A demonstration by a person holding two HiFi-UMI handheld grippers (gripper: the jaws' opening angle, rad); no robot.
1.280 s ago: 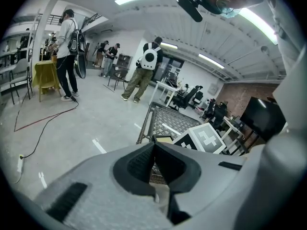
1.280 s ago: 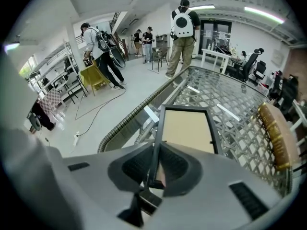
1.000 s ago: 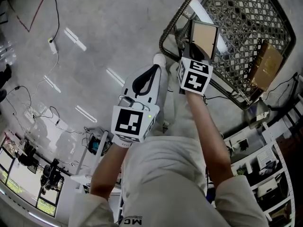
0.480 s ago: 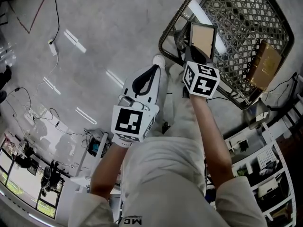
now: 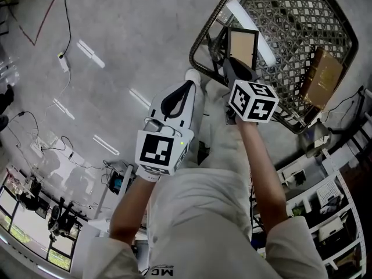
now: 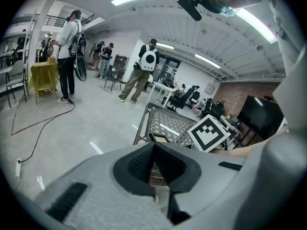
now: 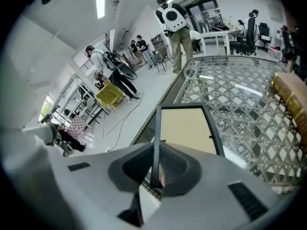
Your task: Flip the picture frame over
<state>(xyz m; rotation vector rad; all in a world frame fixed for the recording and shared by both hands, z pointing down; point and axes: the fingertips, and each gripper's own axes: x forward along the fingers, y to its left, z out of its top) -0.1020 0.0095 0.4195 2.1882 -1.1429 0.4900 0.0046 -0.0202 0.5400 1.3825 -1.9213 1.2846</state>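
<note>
The picture frame is black-rimmed with a tan cardboard back facing up. My right gripper is shut on its near edge and holds it lifted above the metal lattice table. In the right gripper view the picture frame runs out from between the jaws of the right gripper, tilted over the table. My left gripper hangs left of the table over the floor, jaws closed with nothing between them. In the left gripper view the left gripper points toward the table, and the frame shows small beyond it.
A brown cardboard piece lies at the table's right end. The lattice table has a dark rim. Cables run across the grey floor at left. White shelving stands at lower right. People stand far off in the room.
The right gripper has drawn slightly back and turned, its marker cube rotating. The frame has shifted a little left and up in the view with it. The left gripper has stayed put.
</note>
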